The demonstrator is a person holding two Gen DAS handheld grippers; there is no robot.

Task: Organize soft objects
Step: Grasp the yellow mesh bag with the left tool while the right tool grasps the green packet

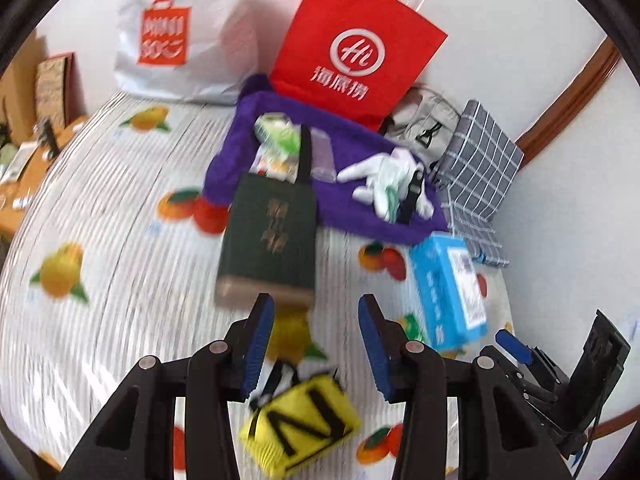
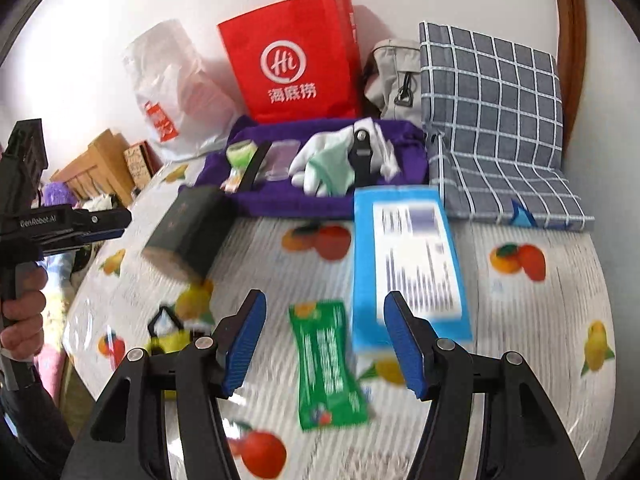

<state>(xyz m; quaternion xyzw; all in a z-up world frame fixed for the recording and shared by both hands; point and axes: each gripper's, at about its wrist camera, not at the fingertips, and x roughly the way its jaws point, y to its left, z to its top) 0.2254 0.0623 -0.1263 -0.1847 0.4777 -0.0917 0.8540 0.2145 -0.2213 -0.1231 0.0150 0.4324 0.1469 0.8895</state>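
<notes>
My left gripper (image 1: 316, 312) is open and empty over a yellow pouch (image 1: 304, 420) with a black N; the pouch also shows in the right wrist view (image 2: 172, 340). A dark green bag (image 1: 268, 240) lies ahead of it. My right gripper (image 2: 324, 308) is open and empty above a green packet (image 2: 328, 364), next to a blue tissue pack (image 2: 408, 256). A purple cloth (image 1: 352, 196) at the back holds white gloves (image 1: 384, 180), snack packets (image 1: 276, 140) and a black clip. The left gripper also shows at the left edge of the right wrist view (image 2: 108, 222).
A red paper bag (image 1: 352, 44), a white plastic bag (image 1: 176, 36), a grey pouch (image 2: 396, 76) and a folded checked cloth (image 2: 492, 120) stand against the wall. The fruit-print tablecloth (image 1: 100, 216) covers the table. Wooden furniture (image 2: 100, 164) is at the left.
</notes>
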